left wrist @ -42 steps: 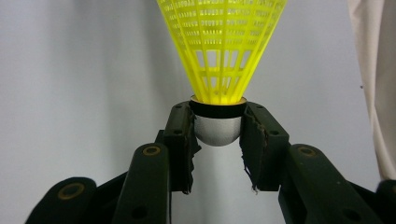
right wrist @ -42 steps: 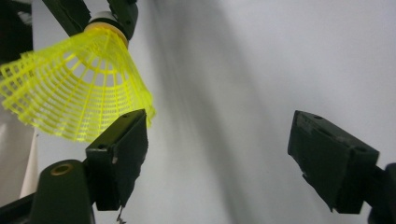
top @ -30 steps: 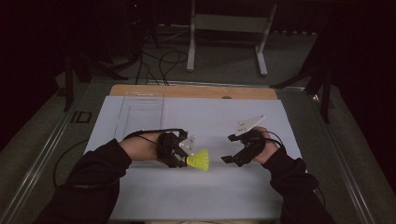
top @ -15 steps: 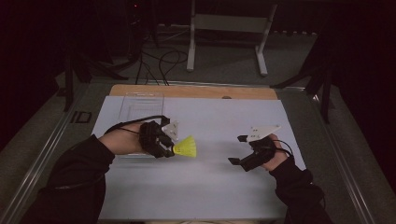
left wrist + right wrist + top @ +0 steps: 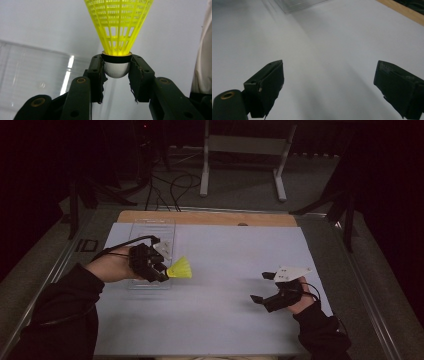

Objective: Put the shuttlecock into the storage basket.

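Yellow mesh shuttlecock (image 5: pixel 117 30) pinched at its cap by left gripper (image 5: pixel 116 72) fingers, right gripper (image 5: pixel 329 87) fingers spread wide, no legible writing.

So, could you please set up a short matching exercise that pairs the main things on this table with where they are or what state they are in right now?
Things:
1. left gripper
2. right gripper
3. yellow shuttlecock
4. clear plastic box

States or places:
A. lies on the white sheet at the far left of the table
B. jaws spread wide with nothing between them
C. held by its rounded cap, skirt pointing away from the jaws
D. jaws closed on a rounded cap

Pairs: 1-D, 2-B, 3-C, 4-A
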`<state>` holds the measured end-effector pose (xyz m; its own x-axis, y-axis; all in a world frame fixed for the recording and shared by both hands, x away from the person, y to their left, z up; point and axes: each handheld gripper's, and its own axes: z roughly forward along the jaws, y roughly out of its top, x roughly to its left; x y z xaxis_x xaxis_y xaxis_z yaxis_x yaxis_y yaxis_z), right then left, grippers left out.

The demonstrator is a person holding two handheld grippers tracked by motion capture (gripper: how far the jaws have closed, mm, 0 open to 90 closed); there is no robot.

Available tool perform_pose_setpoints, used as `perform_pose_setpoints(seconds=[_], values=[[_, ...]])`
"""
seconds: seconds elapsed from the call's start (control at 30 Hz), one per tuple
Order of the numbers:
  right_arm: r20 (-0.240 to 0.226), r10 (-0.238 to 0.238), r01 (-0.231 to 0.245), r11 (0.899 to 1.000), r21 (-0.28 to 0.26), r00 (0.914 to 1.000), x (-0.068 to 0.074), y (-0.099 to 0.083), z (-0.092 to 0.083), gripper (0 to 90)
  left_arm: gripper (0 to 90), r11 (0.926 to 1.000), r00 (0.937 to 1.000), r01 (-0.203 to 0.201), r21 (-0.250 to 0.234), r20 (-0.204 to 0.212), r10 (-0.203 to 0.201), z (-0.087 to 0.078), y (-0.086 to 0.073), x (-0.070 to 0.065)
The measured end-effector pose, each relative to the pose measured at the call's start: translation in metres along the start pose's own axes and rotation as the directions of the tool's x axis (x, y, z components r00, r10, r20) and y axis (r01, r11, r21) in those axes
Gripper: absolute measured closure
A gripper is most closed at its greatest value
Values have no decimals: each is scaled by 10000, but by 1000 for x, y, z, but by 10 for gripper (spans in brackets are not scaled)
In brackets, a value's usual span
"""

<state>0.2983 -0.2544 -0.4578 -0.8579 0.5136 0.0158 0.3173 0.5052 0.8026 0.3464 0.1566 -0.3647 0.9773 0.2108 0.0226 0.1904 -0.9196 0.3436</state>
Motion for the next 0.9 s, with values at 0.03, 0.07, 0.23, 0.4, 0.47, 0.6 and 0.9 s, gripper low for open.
perform_pose_setpoints(seconds=[0.03, 0.07, 0.23, 0.4, 0.47, 0.6, 0.9], values=[[5, -7, 7, 10000, -1, 10000, 1, -2, -1, 93, 658, 9999, 9999, 129, 13, -95, -129, -2, -3, 2], [37, -55, 56, 10000, -47, 10000, 1, -3, -1, 93, 658, 9995, 9995, 305, -22, -54, -305, -3, -6, 4], [200, 3, 0, 9998, -178, 9998, 2, -9, -4, 93, 658, 9968, 9966, 796, -72, -225, -798, -11, -21, 11], [485, 25, -9, 9995, -326, 9988, 4, -13, -7, 93, 658, 9868, 9858, 1607, -221, -465, -1616, -23, -40, 19], [486, 78, -61, 9994, -349, 9988, 4, -14, -7, 93, 658, 9821, 9803, 1871, -206, -600, -1880, -27, -47, 22], [621, 120, -95, 9991, -412, 9980, 5, -16, -8, 93, 658, 9688, 9665, 2456, -327, -681, -2473, -31, -57, 26], [995, 201, -133, 9976, -680, 9948, 7, -22, -13, 93, 658, 9193, 9121, 3923, -315, -1157, -3932, -35, -71, 36]])
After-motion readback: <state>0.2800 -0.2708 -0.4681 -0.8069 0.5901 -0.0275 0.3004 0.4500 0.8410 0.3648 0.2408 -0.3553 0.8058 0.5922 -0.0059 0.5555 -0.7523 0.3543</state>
